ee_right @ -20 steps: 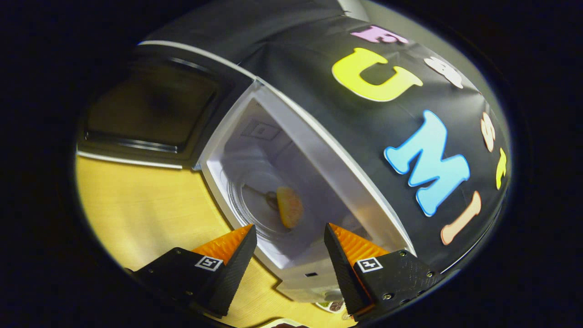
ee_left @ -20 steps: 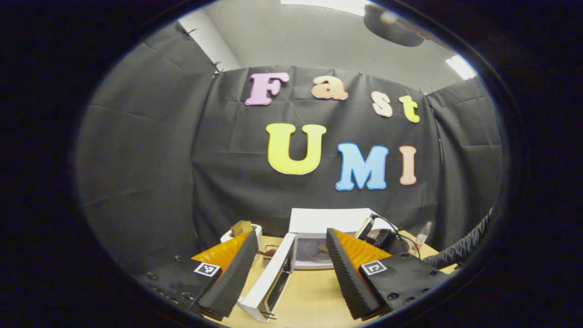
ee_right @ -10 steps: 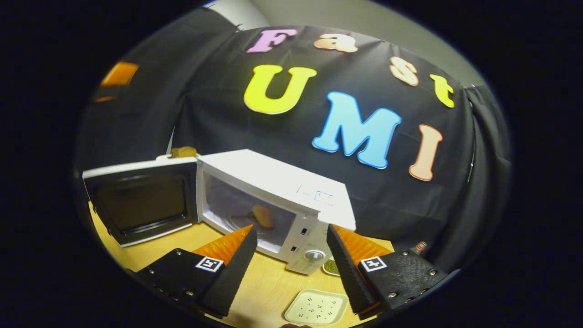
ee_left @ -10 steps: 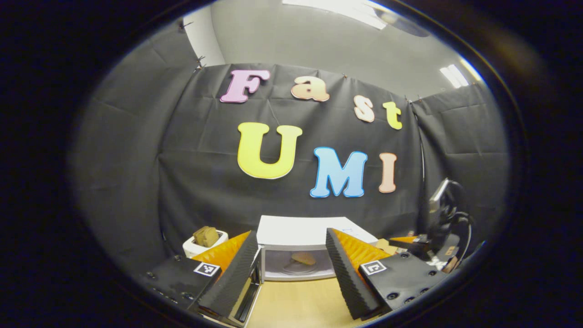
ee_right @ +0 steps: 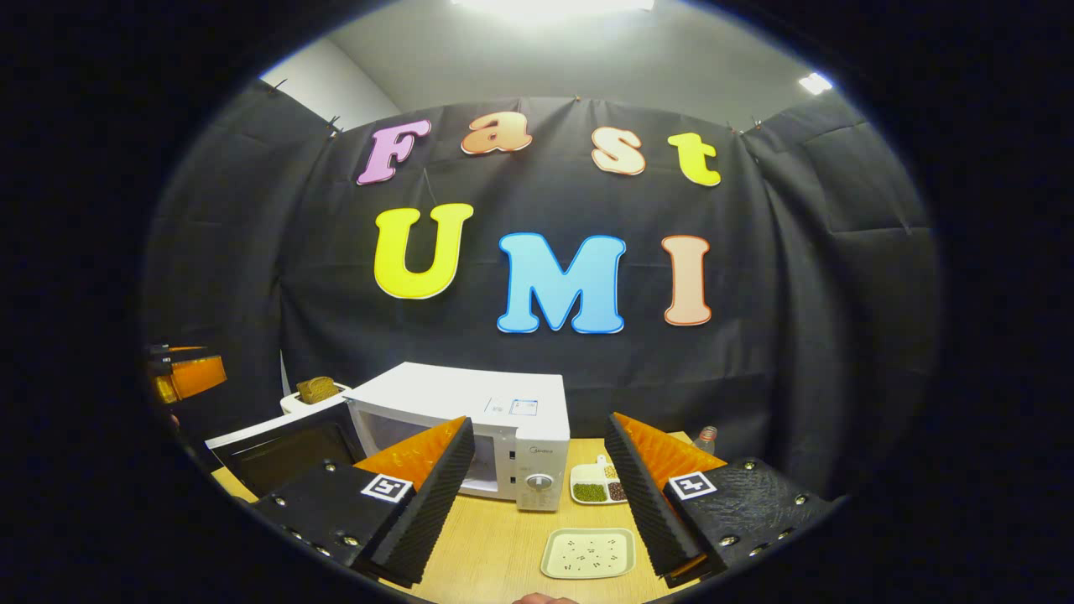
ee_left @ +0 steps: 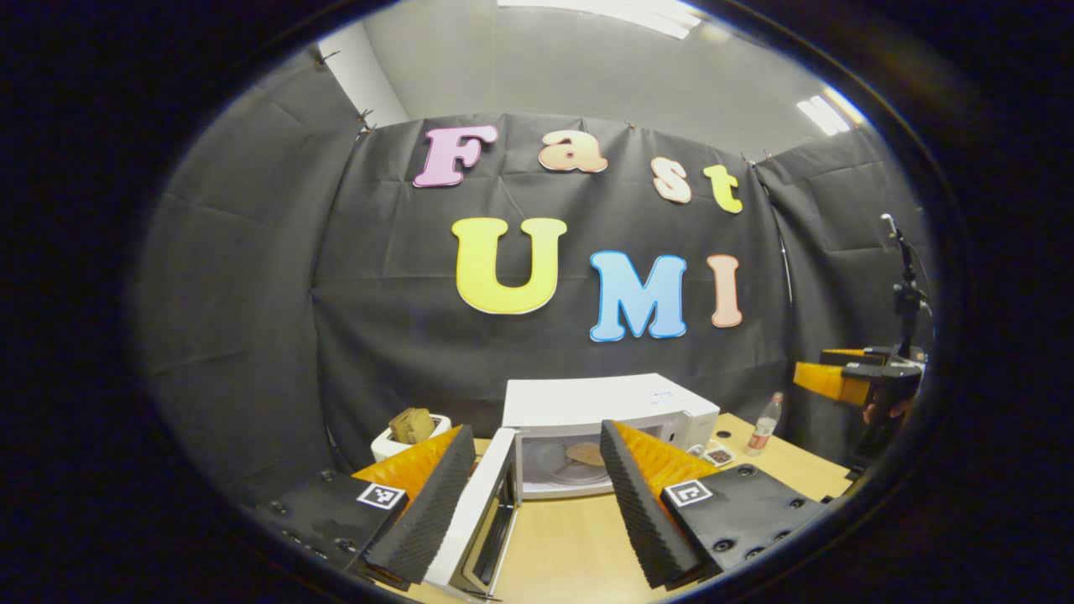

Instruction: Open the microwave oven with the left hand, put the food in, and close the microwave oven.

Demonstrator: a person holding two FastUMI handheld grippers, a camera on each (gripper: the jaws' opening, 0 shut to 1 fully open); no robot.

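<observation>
Your microwave (ee_left: 611,408) stands on the table (ee_left: 570,545), door (ee_left: 470,512) swung open, food (ee_left: 585,454) on its turntable. Left gripper (ee_left: 529,503) and right gripper (ee_right: 537,495) both gape, empty. Nearby: toaster (ee_left: 411,432), bottle (ee_left: 762,426), 2 trays (ee_right: 597,488). Microwave's labels unreadable.

Both gripper views look level toward the booth's back wall from well back over the surface (ee_right: 503,537), sharing the white microwave (ee_left: 604,403) with its door swung open, the left gripper view facing its cavity front-on and the right gripper view angled from the control-panel side.
</observation>
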